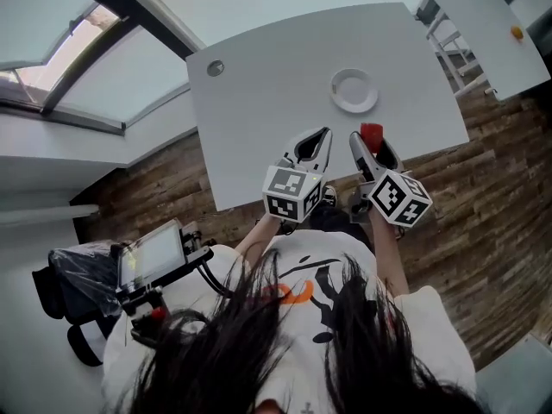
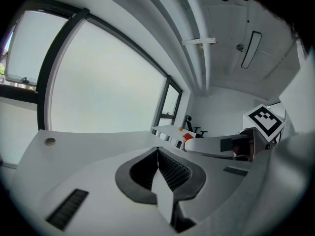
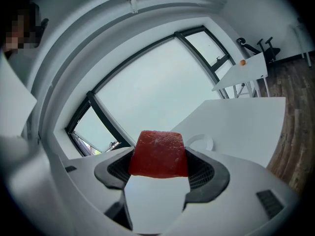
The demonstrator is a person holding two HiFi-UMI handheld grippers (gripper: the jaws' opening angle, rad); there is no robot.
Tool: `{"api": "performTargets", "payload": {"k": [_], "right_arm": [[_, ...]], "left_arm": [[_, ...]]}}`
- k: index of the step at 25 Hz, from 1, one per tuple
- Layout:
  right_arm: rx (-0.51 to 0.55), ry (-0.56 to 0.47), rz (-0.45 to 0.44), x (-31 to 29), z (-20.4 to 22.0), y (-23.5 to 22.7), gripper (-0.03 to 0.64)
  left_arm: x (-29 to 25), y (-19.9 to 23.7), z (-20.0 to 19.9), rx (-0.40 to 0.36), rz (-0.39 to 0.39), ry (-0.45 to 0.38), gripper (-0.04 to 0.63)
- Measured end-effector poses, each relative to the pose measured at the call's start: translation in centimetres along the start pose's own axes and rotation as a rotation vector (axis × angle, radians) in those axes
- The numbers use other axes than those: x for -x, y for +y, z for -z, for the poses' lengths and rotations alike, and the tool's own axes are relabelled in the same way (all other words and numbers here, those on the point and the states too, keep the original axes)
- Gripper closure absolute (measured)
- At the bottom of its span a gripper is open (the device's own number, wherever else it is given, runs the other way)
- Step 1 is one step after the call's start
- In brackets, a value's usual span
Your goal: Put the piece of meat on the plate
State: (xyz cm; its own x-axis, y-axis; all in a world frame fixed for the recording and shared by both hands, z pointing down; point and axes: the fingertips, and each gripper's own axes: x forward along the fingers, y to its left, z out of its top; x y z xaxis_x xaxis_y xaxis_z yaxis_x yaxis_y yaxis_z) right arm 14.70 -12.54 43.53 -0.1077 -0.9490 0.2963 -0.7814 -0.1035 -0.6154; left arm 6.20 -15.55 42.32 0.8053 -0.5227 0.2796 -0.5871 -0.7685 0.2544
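A red block of meat (image 3: 158, 154) sits clamped between the jaws of my right gripper (image 3: 160, 167); in the head view the meat (image 1: 372, 133) shows at that gripper's (image 1: 369, 145) tip, over the table's near edge. The small round white plate (image 1: 354, 90) lies on the white table a short way beyond it, and the right gripper view shows the plate (image 3: 200, 142) just past the meat. My left gripper (image 1: 316, 142) is held beside the right one with its jaws closed together and nothing in them (image 2: 157, 154).
The white table (image 1: 285, 76) has a round cable hole (image 1: 215, 67) at its far left. A second white table (image 1: 496, 24) with a small orange object (image 1: 516, 32) stands to the right. Wooden floor lies below and right of the table edge.
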Motion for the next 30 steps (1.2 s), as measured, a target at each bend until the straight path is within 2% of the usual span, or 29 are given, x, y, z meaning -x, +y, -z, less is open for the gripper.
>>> {"api": "performTargets", "payload": {"k": [5,12,18,23,30], "right_arm": [[0.029,0.068,0.017,-4.5,-1.9,-4.9,0.304],[0.108,0.16,0.033,-10.0,-1.6,-8.2,0.304],[0.209,0.267,0.056,-15.7,0.0,-10.0,0.304],[0.287,0.349,0.072,-18.1,1.7,-11.3,0.304],[0.467,0.427,0.097,-20.7,3.1,-13.5,0.304]], "left_arm": [[-5.2,0.8,-0.1,0.019,-0.04,0.03,0.589],[-7.7,2.5,0.5,0.022,-0.094,0.059,0.589],[-9.8,4.9,1.0,0.031,-0.11,0.09,0.589],[-10.6,5.2,1.1,0.032,-0.107,0.103,0.589],[-11.1,5.0,2.1,0.038,-0.114,0.123,0.589]]}}
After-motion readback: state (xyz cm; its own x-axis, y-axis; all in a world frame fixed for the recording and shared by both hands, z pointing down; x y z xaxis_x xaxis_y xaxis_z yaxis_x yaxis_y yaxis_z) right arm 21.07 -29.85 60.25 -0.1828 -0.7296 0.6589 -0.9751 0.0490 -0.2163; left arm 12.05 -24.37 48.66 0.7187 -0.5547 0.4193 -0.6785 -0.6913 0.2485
